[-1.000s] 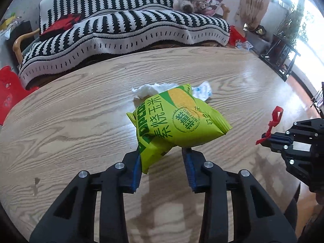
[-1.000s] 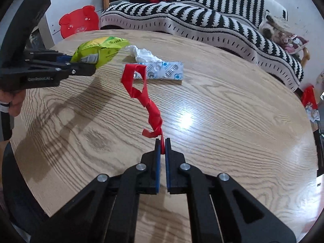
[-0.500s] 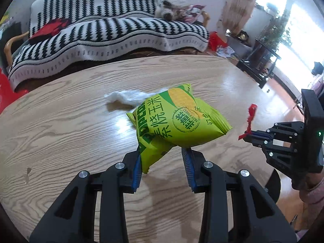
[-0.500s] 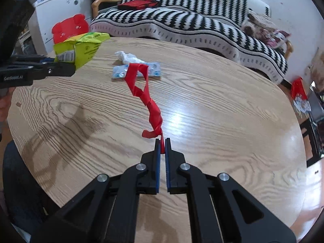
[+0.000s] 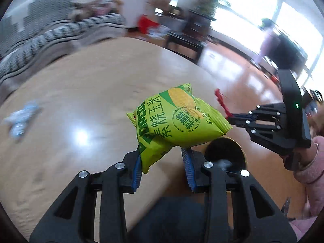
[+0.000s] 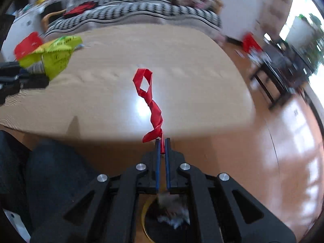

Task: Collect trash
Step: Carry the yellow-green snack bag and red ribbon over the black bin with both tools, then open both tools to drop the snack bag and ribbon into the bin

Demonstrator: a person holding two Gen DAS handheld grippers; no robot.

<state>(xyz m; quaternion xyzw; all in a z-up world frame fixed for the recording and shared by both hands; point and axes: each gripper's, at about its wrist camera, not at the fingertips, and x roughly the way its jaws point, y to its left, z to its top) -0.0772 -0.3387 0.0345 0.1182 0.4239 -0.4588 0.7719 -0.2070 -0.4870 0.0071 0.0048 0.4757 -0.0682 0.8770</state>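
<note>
My left gripper (image 5: 163, 165) is shut on a yellow-green popcorn bag (image 5: 176, 121) and holds it in the air past the table's near edge; the bag also shows at the left of the right wrist view (image 6: 54, 54). My right gripper (image 6: 161, 145) is shut on the end of a twisted red plastic strip (image 6: 150, 103), which stands up from the jaws. It appears in the left wrist view (image 5: 229, 118) with the strip (image 5: 221, 102). A round dark trash bin (image 5: 224, 151) sits on the floor below both grippers, with trash inside (image 6: 172, 208).
The oval wooden table (image 5: 81, 101) lies ahead, with a blurred white-blue wrapper (image 5: 20, 117) on its left part. A striped sofa (image 6: 131, 10) stands behind it. Dark side furniture (image 6: 283, 70) stands on the shiny floor to the right. The person's legs (image 6: 50, 172) are at lower left.
Both grippers have swung back and right, off the table and over the floor bin, each still holding its item. The view is motion-blurred now.
</note>
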